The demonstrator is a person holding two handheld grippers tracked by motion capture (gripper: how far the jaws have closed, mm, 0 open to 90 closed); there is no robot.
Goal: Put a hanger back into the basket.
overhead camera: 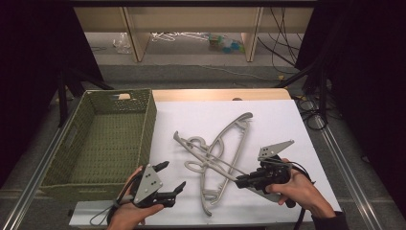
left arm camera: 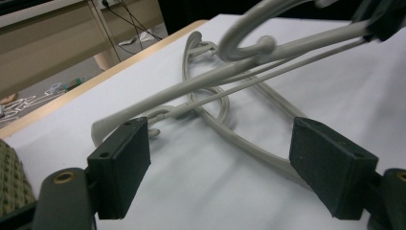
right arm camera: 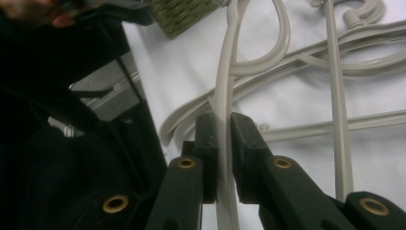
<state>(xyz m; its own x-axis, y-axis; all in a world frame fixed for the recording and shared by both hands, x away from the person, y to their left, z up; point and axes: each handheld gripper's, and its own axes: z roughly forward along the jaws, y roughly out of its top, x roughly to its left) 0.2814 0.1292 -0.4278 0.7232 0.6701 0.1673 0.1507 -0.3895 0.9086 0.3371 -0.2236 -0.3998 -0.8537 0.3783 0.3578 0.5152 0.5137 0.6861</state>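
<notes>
Several grey plastic hangers (overhead camera: 215,153) lie tangled on the white sheet in the middle of the table. My right gripper (overhead camera: 238,181) comes in from the right and is shut on the arm of one hanger (right arm camera: 225,72). In the right gripper view the arm runs straight between the pads of that gripper (right arm camera: 224,122). My left gripper (overhead camera: 174,175) hovers left of the pile, open and with nothing between its fingers. In the left gripper view its jaws (left arm camera: 218,143) frame the hangers (left arm camera: 239,62) a short way ahead, and the held one slants up to the right.
A green woven basket (overhead camera: 148,124) with nothing in it stands on the left, close beside the sheet. The table's wooden far edge (overhead camera: 220,94) lies behind the sheet. Wooden shelving (overhead camera: 191,19) and cables (overhead camera: 282,48) sit on the floor beyond.
</notes>
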